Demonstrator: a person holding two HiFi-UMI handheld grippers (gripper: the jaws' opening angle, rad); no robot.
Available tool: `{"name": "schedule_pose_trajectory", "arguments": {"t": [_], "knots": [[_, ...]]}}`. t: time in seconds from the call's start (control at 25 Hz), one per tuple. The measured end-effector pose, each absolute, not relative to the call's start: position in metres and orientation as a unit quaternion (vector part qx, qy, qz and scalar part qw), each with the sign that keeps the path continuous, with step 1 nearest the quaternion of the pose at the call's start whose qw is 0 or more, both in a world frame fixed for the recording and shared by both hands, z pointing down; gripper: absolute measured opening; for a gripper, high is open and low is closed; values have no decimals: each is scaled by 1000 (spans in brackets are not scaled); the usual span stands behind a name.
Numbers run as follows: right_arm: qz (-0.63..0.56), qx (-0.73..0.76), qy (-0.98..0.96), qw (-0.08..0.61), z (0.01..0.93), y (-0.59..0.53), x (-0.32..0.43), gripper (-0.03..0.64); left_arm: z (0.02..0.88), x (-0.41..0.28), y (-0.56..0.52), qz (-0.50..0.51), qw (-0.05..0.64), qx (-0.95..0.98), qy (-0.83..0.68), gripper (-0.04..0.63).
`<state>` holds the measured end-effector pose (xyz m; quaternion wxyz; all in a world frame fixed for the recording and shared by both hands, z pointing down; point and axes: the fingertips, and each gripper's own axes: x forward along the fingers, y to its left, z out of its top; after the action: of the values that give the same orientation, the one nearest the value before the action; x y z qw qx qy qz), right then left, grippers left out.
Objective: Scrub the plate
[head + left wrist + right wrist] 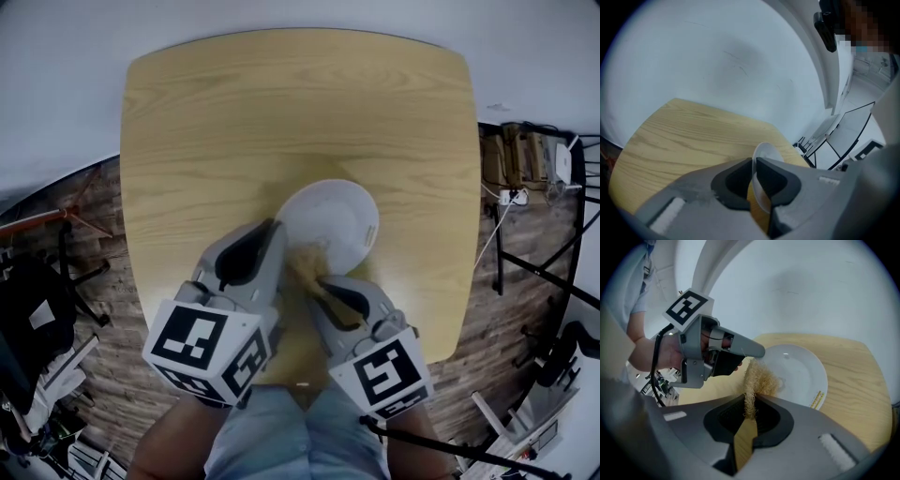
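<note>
Plate [342,220]: white, round, over the middle of the pale wooden counter [187,141]. A small yellow label [816,399] sits on the plate's rim, on the side away from both grippers.

Left gripper [754,164]: comes at the plate from its near-left side. Its fingers [736,180] are drawn in narrow and clamp the plate's rim, and the plate shows edge-on between them in the left gripper view. I cannot tell whether the far rim rests on the counter or is raised off it.

Right gripper [751,401]: comes at the plate from its near side, just beside the left gripper. Its fingers [771,420] are closed tight on a tan, fibrous scrubber [759,378]. The scrubber's frayed end sticks out past the fingertips and lies against the plate's inner face, close to the rim that the left gripper holds.

Seen from the right gripper view, a hand [651,352] grips the left gripper at the end away from the plate, with the marker cube [688,308] above it.
</note>
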<state>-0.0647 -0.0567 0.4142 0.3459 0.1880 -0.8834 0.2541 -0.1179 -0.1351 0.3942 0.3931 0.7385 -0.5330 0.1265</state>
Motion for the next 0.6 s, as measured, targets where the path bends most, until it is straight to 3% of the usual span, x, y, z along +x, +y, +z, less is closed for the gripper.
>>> {"name": "schedule_pose_trajectory", "arguments": {"t": [0.6], "knots": [[277,262,-843,379,429,-77,6,38,396,-118,-132,151,380,741,-533,54]]}}
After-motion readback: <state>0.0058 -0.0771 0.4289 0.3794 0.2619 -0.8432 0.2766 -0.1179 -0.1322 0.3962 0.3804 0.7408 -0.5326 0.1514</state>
